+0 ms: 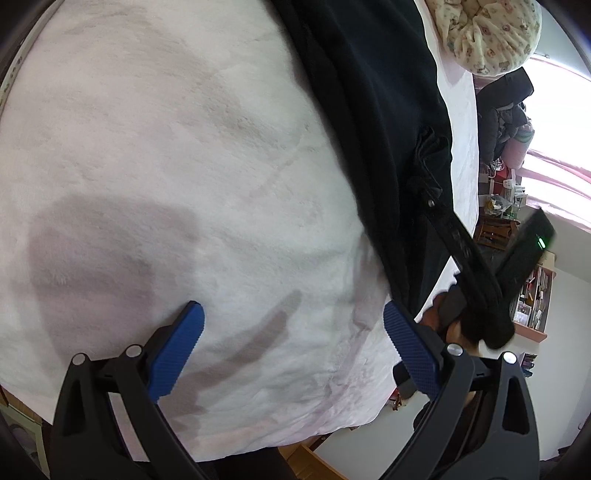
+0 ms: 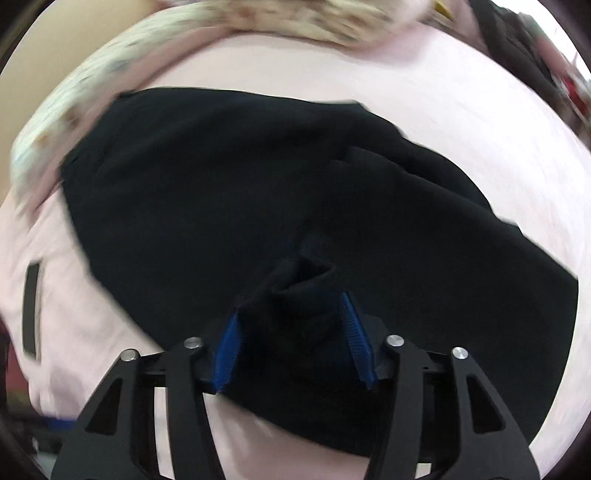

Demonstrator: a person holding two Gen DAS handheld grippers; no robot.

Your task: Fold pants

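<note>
Black pants (image 2: 221,184) lie spread flat on the pale pink bed cover (image 2: 480,110). In the right wrist view a bunched ridge of their cloth (image 2: 303,280) stands up between the blue pads (image 2: 227,350) of my right gripper (image 2: 291,302). The jaws stand partly apart and the cloth sits loose between them, not pinched. In the left wrist view the pants (image 1: 369,92) run along the upper right. My left gripper (image 1: 291,308) hovers wide open over the bare fluffy cover (image 1: 184,147), left of the pants, with nothing between its fingers.
A bear-print quilt (image 1: 491,33) is bunched at the far end of the bed (image 2: 110,74). A flat black strip (image 2: 32,306) lies on the cover at the left. The bed's edge, a hand (image 1: 439,314) and a cluttered shelf (image 1: 535,295) are at right.
</note>
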